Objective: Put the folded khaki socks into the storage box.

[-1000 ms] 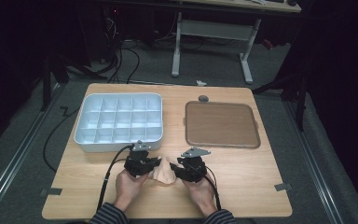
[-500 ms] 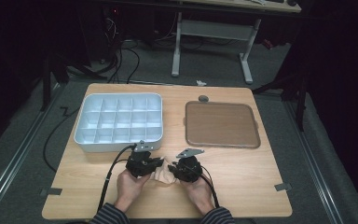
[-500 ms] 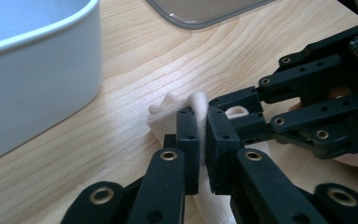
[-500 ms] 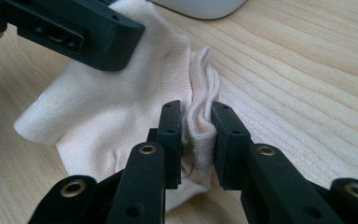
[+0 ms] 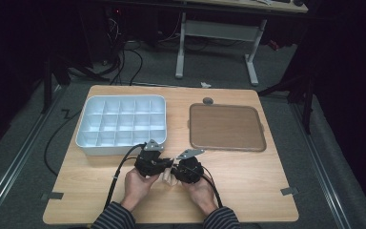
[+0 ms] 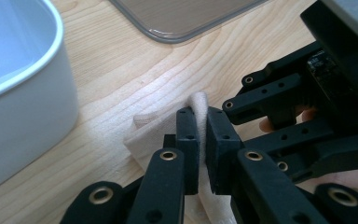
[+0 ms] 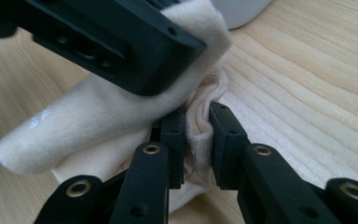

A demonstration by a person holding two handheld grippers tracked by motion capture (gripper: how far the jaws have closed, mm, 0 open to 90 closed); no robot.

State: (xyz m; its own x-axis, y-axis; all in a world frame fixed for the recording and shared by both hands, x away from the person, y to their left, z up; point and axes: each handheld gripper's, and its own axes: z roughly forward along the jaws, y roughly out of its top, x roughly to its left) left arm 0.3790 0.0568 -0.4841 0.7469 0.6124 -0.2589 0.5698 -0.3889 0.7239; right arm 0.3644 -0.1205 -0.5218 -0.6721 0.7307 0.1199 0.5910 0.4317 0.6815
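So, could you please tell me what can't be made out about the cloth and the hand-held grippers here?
- Cream cloth, high view: mostly covered by both hand-held grippers, so its shape and size stay unclear.
- Cloth, left gripper view: its lower part is hidden behind the left hand-held gripper.
- Cloth, right gripper view: the left gripper's black jaw covers its top, and the right hand-held gripper hides the pinched fold's end.

cream cloth (image 7: 98, 116), black grippers, white compartment box (image 5: 121, 125), brown tray (image 5: 226, 128), striped sleeves (image 5: 116, 220).

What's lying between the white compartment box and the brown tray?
Nothing: in the high view, bare wood of the table runs between the white compartment box and the brown tray.
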